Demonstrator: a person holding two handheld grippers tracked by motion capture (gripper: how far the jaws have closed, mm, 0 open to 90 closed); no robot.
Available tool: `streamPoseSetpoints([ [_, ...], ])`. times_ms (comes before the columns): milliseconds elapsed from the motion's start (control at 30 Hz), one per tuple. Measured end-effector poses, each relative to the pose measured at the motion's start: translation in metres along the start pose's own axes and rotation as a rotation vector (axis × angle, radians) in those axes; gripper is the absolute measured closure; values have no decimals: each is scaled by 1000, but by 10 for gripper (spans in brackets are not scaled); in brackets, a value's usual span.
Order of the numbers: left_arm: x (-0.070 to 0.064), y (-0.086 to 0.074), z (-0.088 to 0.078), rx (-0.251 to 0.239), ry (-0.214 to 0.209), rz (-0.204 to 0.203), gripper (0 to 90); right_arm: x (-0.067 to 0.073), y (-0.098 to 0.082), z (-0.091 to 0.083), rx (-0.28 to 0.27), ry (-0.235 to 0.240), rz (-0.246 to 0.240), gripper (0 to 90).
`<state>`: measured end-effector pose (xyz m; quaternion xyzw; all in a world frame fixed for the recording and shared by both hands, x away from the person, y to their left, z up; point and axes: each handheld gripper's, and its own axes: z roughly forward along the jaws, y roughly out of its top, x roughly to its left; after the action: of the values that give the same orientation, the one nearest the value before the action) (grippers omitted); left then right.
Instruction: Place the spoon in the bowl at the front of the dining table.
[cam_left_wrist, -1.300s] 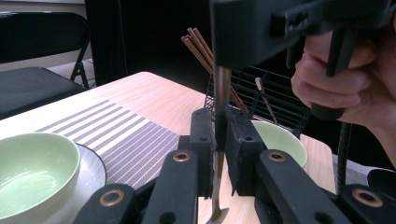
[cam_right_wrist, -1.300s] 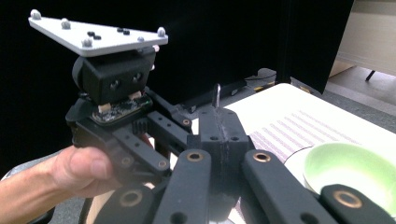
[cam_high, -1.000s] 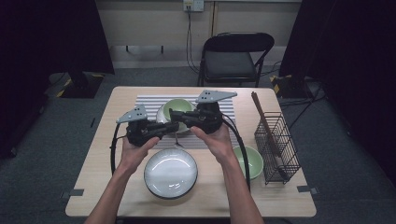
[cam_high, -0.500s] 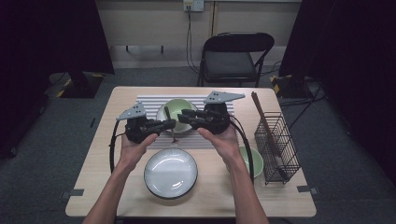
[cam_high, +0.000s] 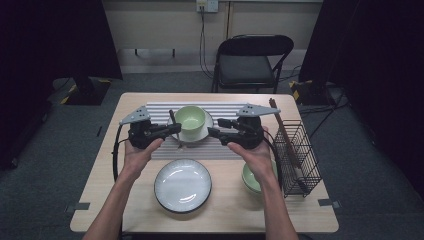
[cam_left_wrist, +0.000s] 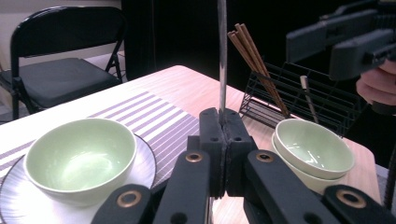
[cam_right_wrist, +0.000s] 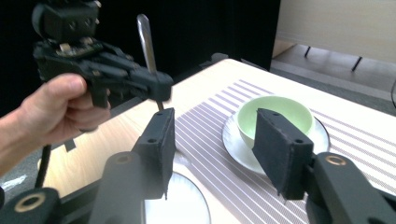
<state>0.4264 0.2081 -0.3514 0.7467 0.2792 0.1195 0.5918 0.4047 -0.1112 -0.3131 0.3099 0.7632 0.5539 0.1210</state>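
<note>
Left gripper (cam_left_wrist: 223, 140) clamped on thin metal utensil handle (cam_left_wrist: 222, 56), upright beside pale green ceramic bowl (cam_high: 190, 119); right gripper (cam_right_wrist: 212, 149) just opening, holding nothing. Lower steadily, keeping 1 firm grip.

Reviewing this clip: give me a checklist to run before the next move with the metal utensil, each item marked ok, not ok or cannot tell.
1. Left gripper clamped on the utensil: ok, jaws shut on its handle, which stands upright.
2. Right gripper free of the utensil: ok, its jaws have just been opening, with nothing between them.
3. Which end of the utensil hangs below the jaws: cannot tell, it is hidden.
4. Bowl seated on its plate on the striped mat: ok.
5. Near plate bare: ok.
6. Chopsticks out of the way in the rack: ok.
</note>
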Motion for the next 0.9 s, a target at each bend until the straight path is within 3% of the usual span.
streamPoseSetpoints([
  [333,14,-3,2,-4,34,-24,895,-14,-18,-18,24,-62,26,415],
  [500,15,4,2,14,32,-1,895,-17,-25,-29,27,-88,30,405],
  [900,27,11,11,-17,69,2,895,-35,-40,-57,40,-168,56,397],
])
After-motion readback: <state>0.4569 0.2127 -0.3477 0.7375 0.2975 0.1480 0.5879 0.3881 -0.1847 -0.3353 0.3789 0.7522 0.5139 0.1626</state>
